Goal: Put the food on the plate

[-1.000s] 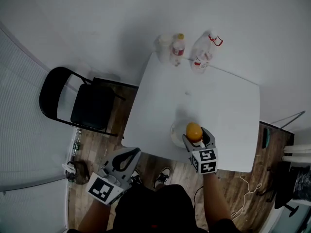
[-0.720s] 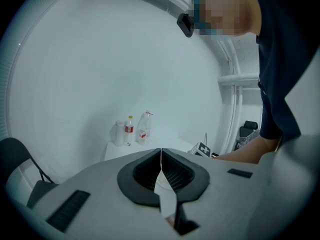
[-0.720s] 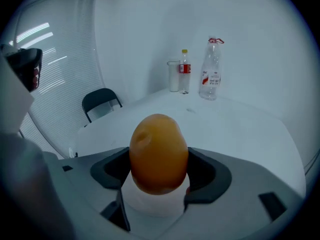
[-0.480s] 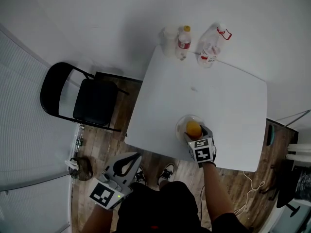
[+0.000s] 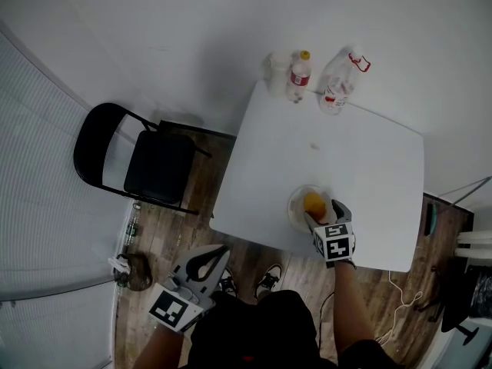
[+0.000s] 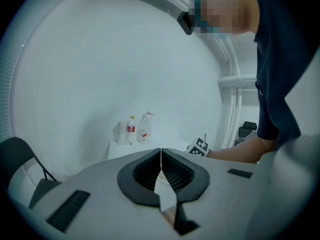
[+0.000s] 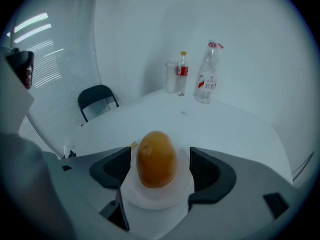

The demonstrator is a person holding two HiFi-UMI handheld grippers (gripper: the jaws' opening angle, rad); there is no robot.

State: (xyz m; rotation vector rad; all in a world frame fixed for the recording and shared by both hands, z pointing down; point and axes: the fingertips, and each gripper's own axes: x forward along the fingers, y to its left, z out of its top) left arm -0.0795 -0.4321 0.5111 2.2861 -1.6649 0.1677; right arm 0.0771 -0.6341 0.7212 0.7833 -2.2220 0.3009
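An orange, egg-shaped food item rests on a small white plate near the table's front edge. My right gripper is open around it. In the right gripper view the food stands on the plate between the two pads, with a gap on each side. My left gripper hangs low off the table's left front corner, above the floor. Its jaws are shut with nothing in them, as the left gripper view shows.
The white table carries a cup, a small bottle and a large clear bottle at its far edge. A black folding chair stands to the left. Cables and a shoe lie on the wooden floor.
The right gripper has settled over the plate with the food, and its jaws now stand apart from the food. The left gripper stays shut and low.
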